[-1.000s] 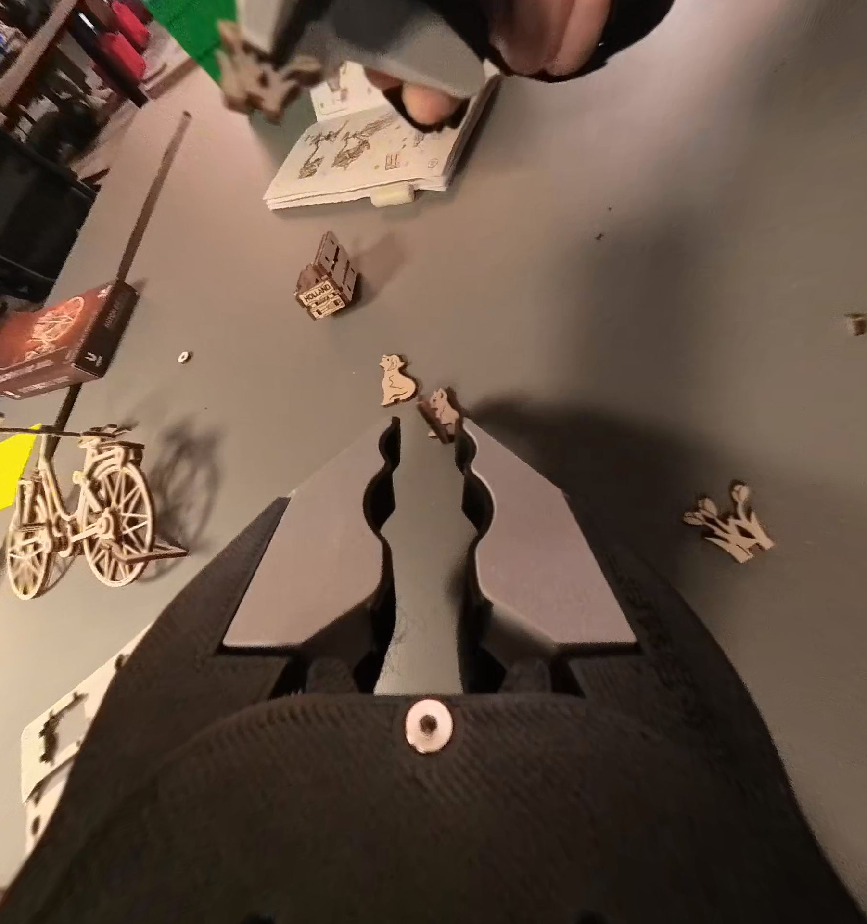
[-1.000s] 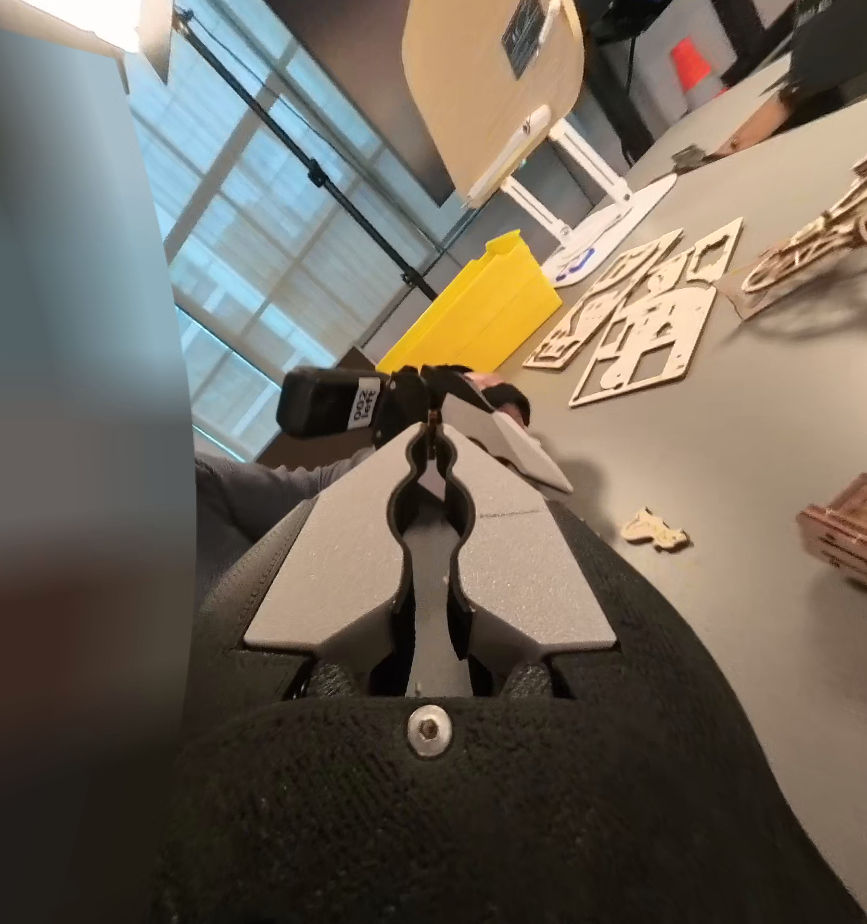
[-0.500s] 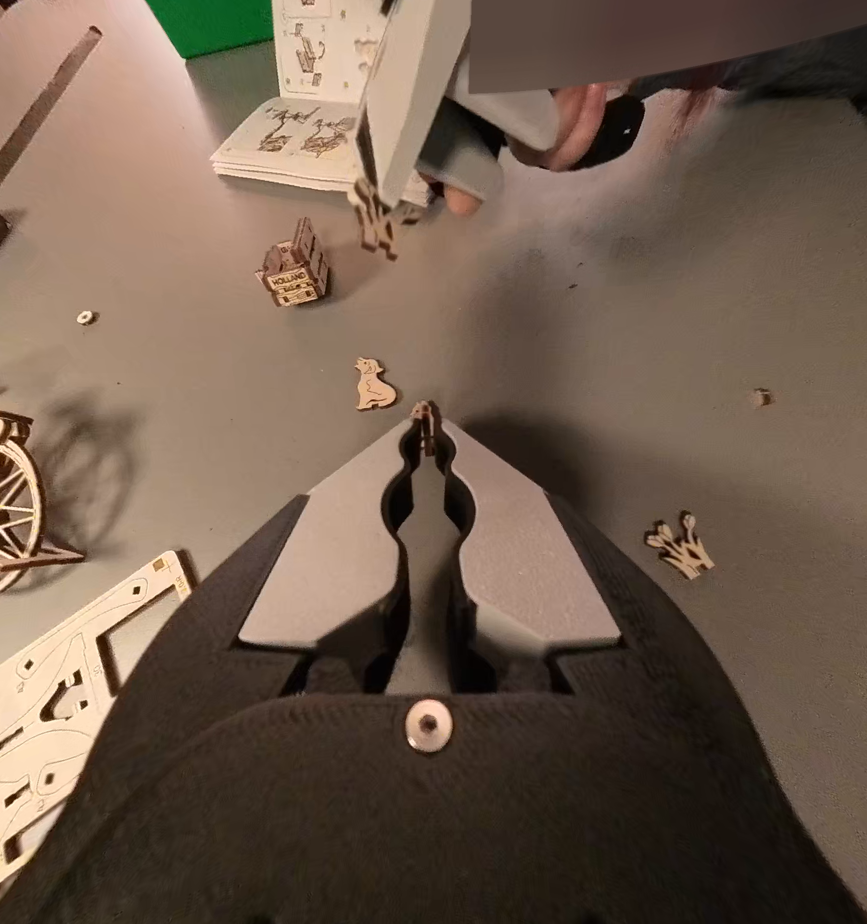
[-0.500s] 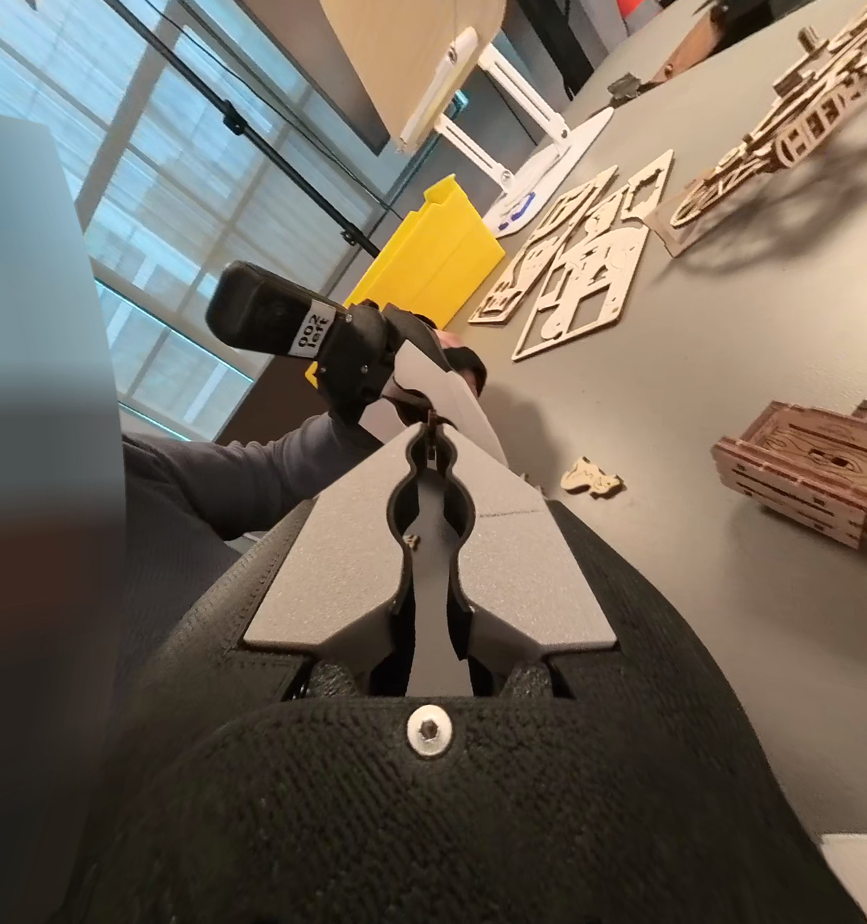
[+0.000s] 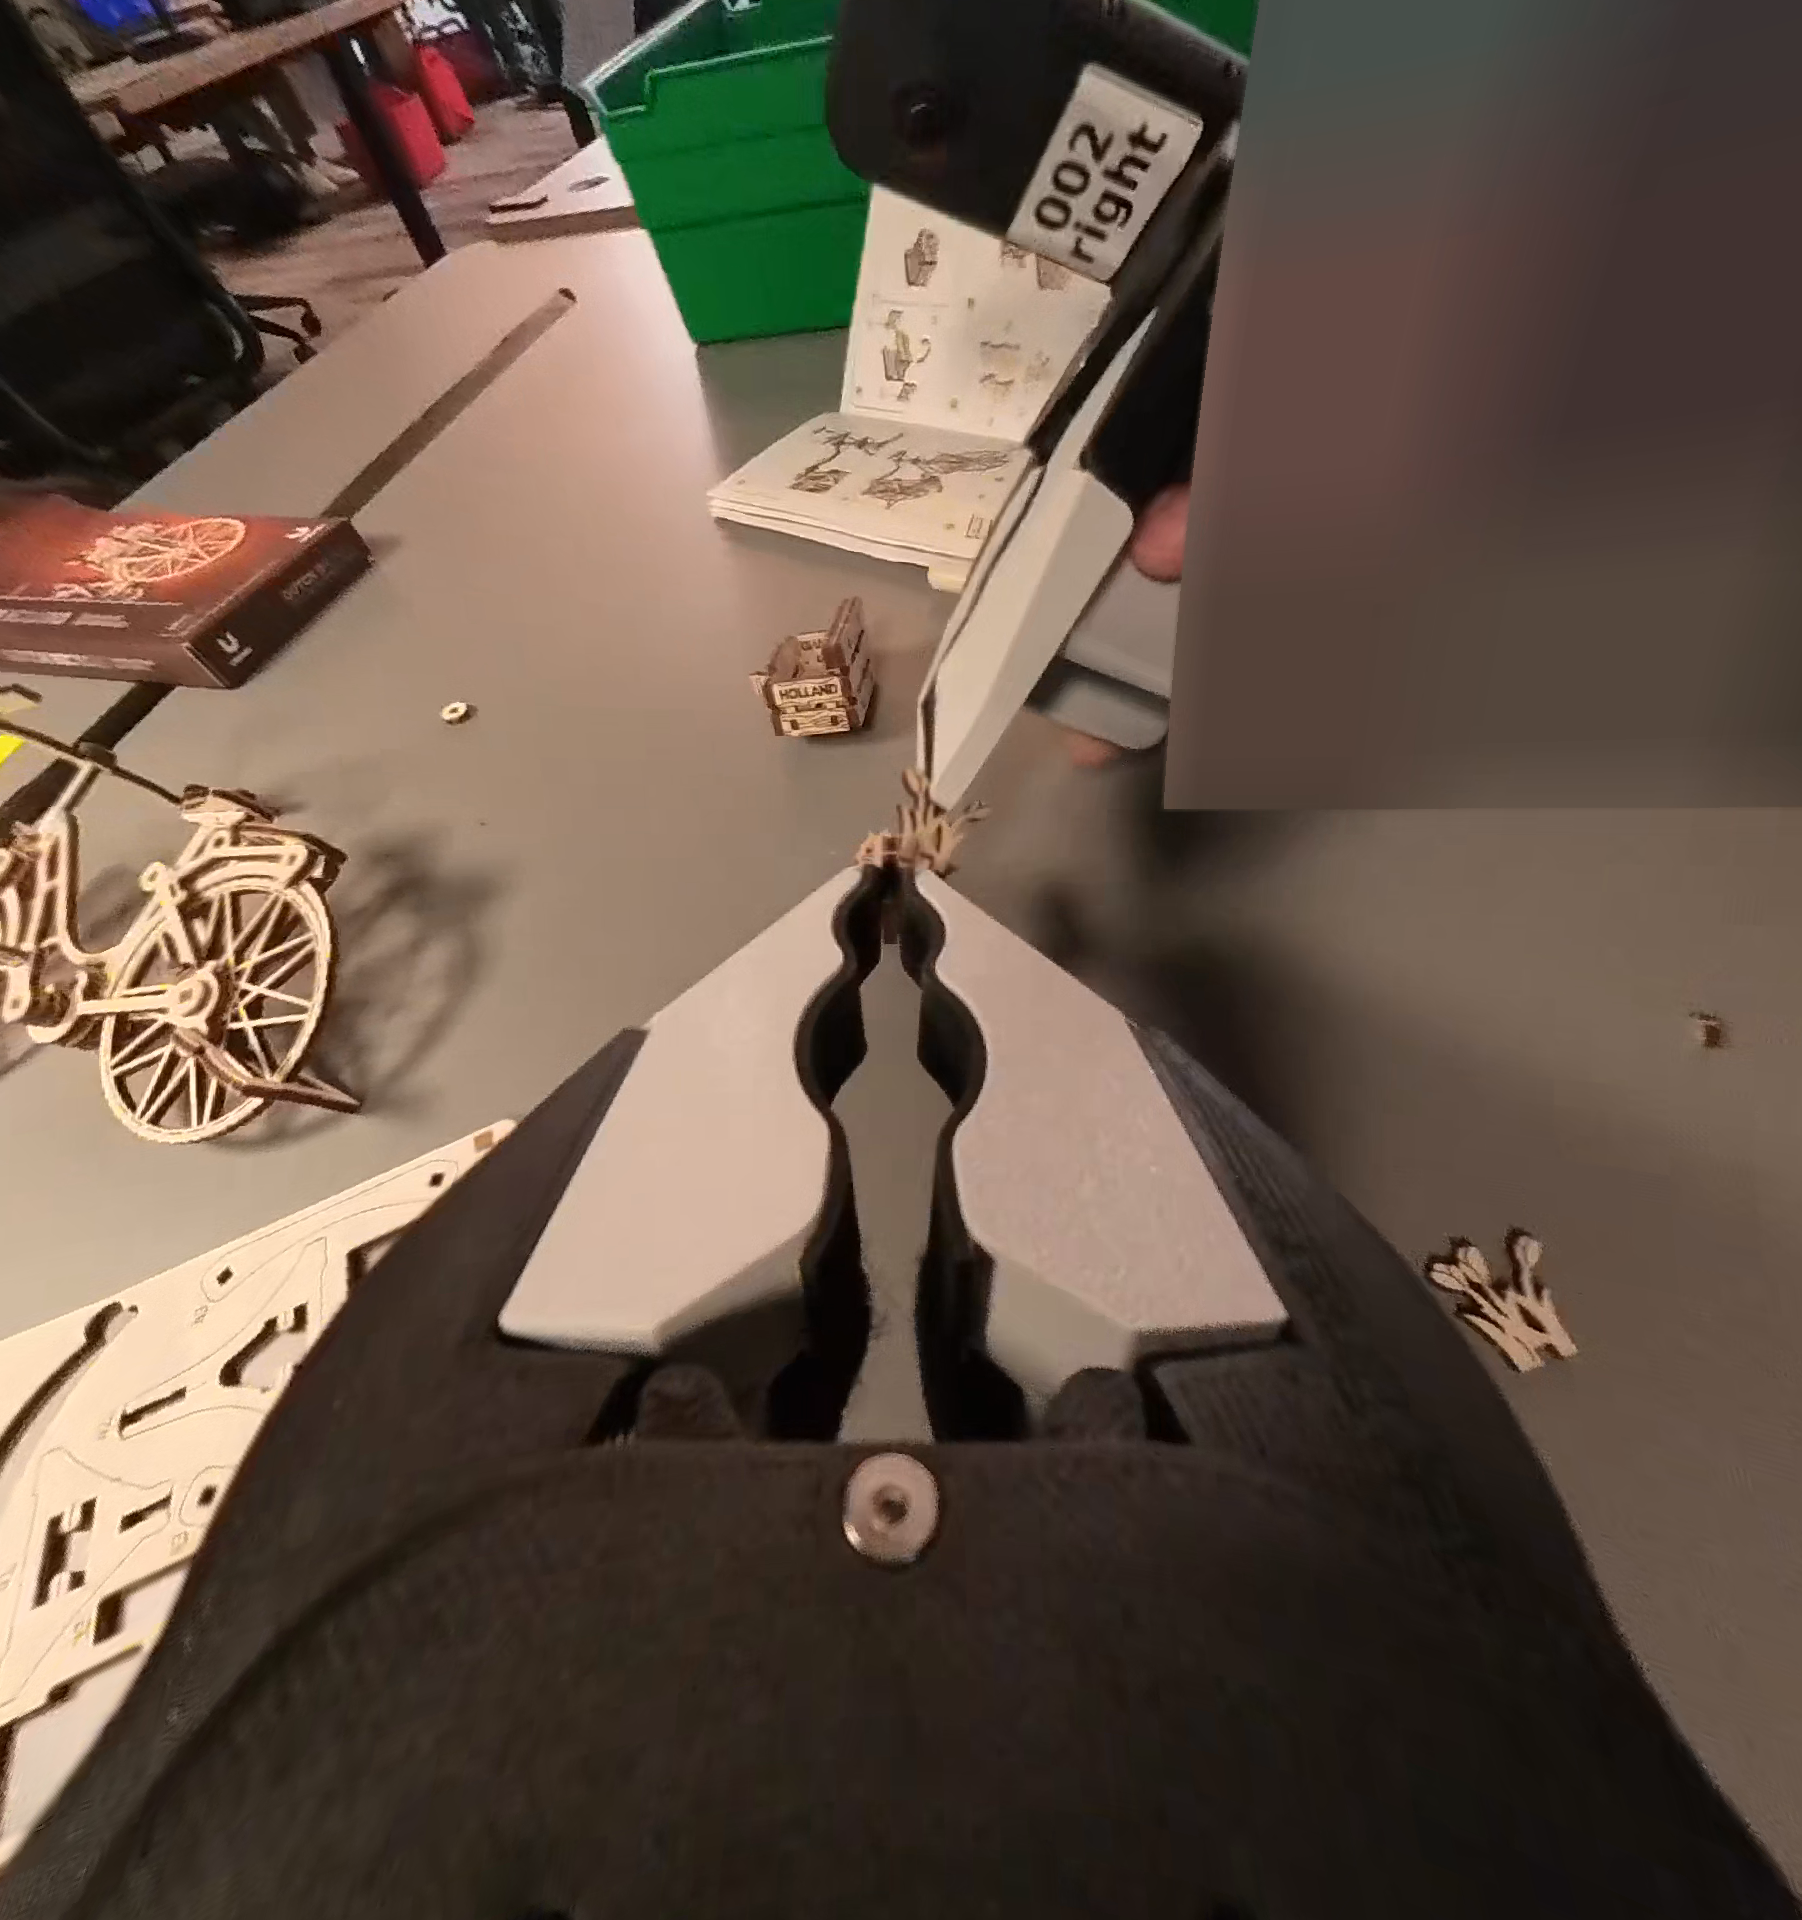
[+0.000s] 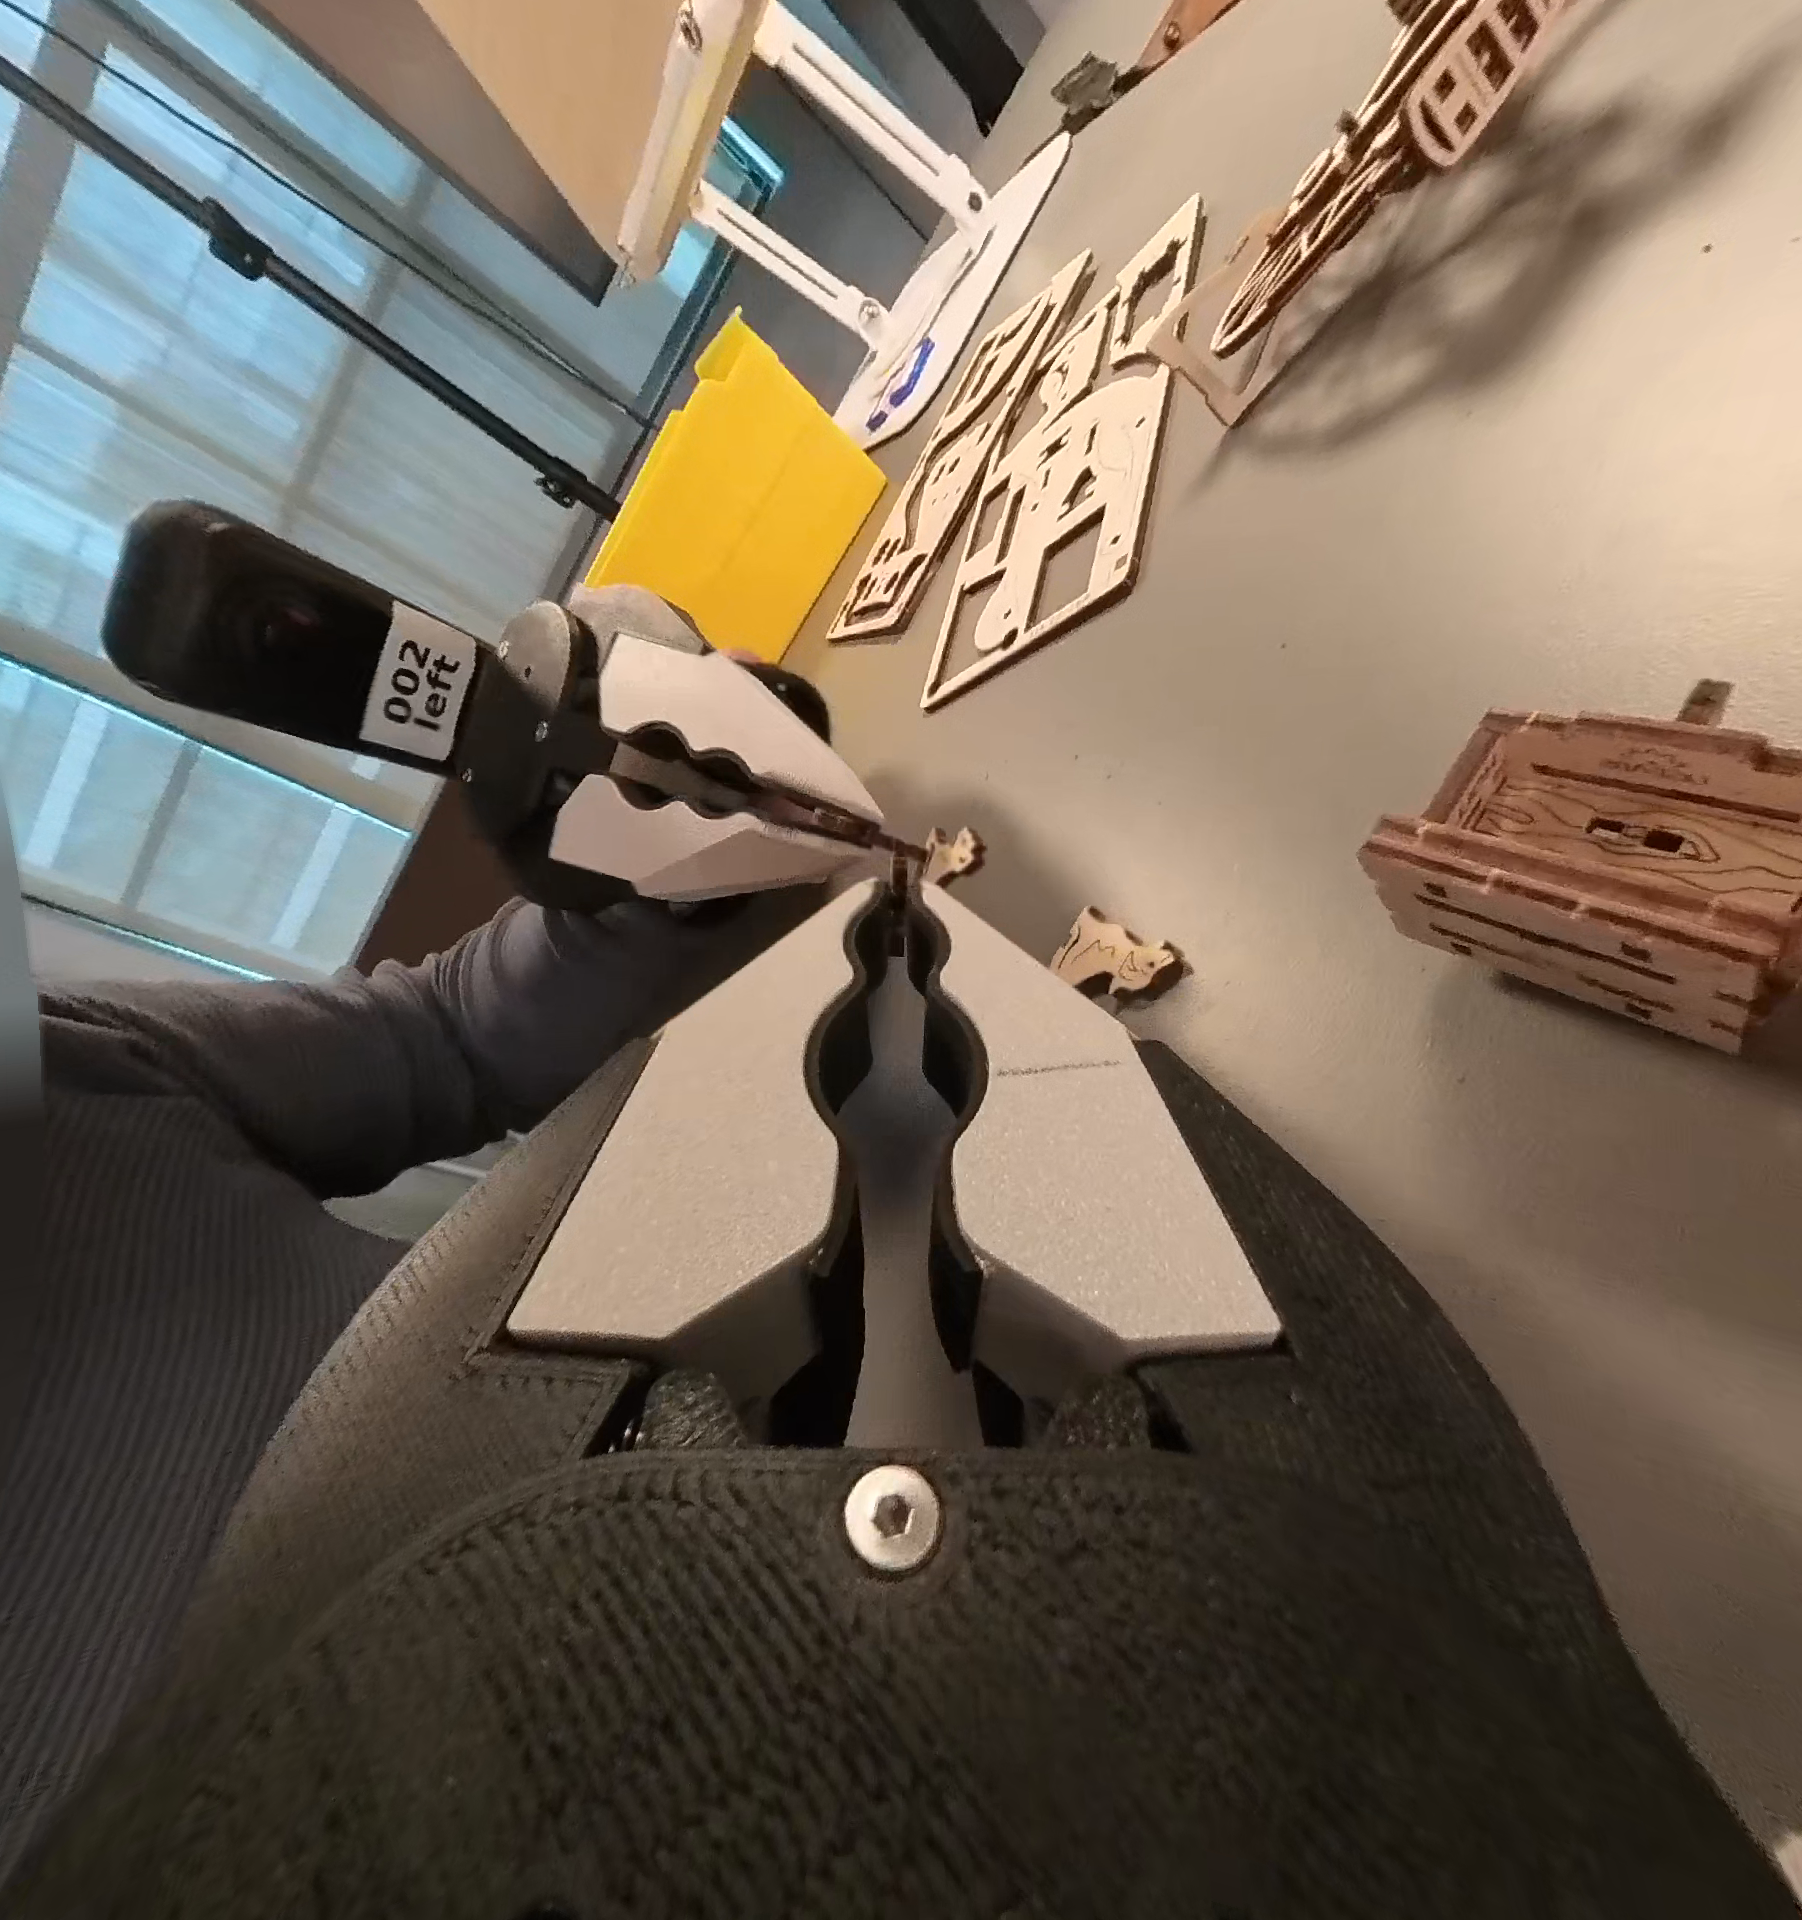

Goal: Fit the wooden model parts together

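Observation:
My left gripper is shut on a small flat wooden piece and holds it above the grey table. My right gripper is shut on a thin sprig-shaped wooden piece, seen edge-on in its own view. In the left wrist view the right gripper reaches down from the upper right. Its piece touches the left one just beyond my left fingertips. In the right wrist view the left gripper comes in from the left, tip to tip with mine.
On the table are a wooden bicycle model, a dark box, an open instruction booklet, a small wooden crate, a punched part sheet, a tulip-shaped piece and an animal-shaped piece. A green bin stands behind.
My left gripper closed on the small piece on the table and lifted it. My right gripper came down from the far side until its piece met the left one.

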